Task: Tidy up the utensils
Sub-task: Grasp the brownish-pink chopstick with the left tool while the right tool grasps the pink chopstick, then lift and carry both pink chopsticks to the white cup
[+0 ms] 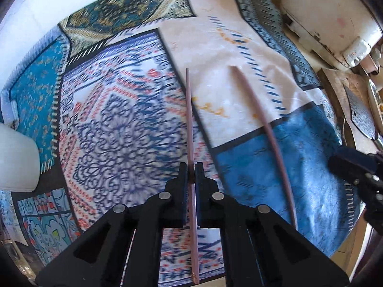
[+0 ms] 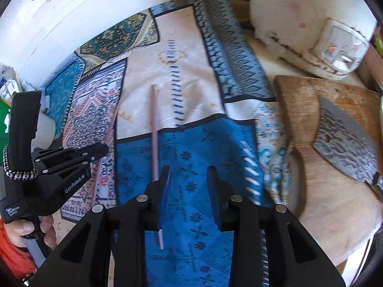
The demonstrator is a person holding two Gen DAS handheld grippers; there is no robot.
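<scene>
My left gripper [image 1: 191, 167] is shut on a thin pinkish-brown chopstick [image 1: 190, 119], which runs lengthwise between the pads and sticks out past them at both ends. In the right wrist view this gripper [image 2: 105, 147] sits at the left, held by a hand, with its chopstick [image 2: 112, 124] angled upward. A second matching chopstick [image 1: 265, 124] lies flat on the patterned cloth [image 2: 191, 143]. My right gripper [image 2: 189, 171] hangs open just above the cloth with nothing between its blue pads. The lying chopstick [image 2: 155, 131] passes beside and under its left finger.
A wooden cutting board [image 2: 299, 100] lies to the right of the cloth with a steel cleaver [image 2: 344, 143] on it. A white appliance [image 2: 340, 45] stands behind the board. A white container [image 1: 16, 157] sits at the cloth's left edge, near a white wall.
</scene>
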